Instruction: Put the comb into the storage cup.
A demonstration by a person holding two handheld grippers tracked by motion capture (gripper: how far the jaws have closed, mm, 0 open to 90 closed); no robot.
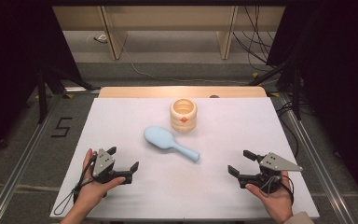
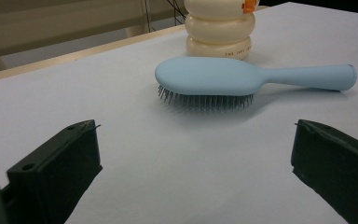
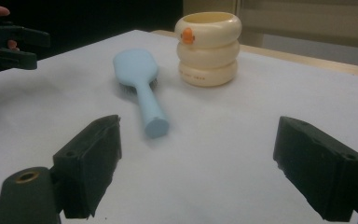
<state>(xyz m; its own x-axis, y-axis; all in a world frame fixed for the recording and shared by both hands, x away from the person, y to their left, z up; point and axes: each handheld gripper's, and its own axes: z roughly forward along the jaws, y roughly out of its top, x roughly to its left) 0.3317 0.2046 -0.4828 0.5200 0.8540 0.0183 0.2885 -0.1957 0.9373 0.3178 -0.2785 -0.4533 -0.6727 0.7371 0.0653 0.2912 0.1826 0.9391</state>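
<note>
Small dark print low on the cream ringed cup [image 2: 219, 29], too fine to read; orange duck-like mark [image 3: 187, 35] near its rim. Black "5" [image 1: 61, 127] marked on the grey floor left of the counter [image 1: 135, 196]. White covering over the counter, pale wood showing along the far edge. Beyond, wooden furniture legs, loose cables on the floor, dark curtains and stands at both sides.

Light blue hairbrush [image 1: 170, 143] lying bristles down near the counter's middle, just in front of the cup and apart from it, handle pointing toward the right claw [image 1: 240, 163]. Left claw [image 1: 123, 157] held low over the near left of the counter, spread wide, nothing between the jaws. Right claw at the near right, likewise spread wide and empty. Both well apart from the brush.

Cup's top cut off in the left gripper view; inside of the cup hard to make out.
</note>
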